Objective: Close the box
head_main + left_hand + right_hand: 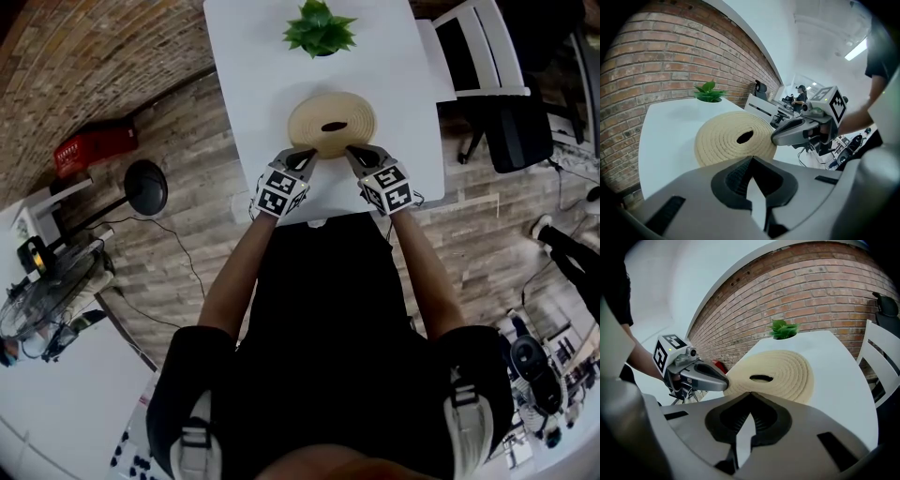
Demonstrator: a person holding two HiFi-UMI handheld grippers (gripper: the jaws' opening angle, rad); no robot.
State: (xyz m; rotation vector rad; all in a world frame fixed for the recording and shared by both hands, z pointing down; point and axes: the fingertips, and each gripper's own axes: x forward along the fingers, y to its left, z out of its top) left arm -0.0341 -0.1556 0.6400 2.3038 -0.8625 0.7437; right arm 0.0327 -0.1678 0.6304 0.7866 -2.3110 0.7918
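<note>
bench [248,84]: near edge just behind tongs, bare either side | chair [480,45]: right, off bench | box [332,123]: round, woven, directly ahead | plant [320,28]: beyond box | left tongs [308,156], right tongs [353,151]: clenched, empty, tips at box's near rim

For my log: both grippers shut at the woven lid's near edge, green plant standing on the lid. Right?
No: the head view shows the green plant on the table beyond the woven lid, apart from it. Left gripper and right gripper are shut at its near edge.
</note>
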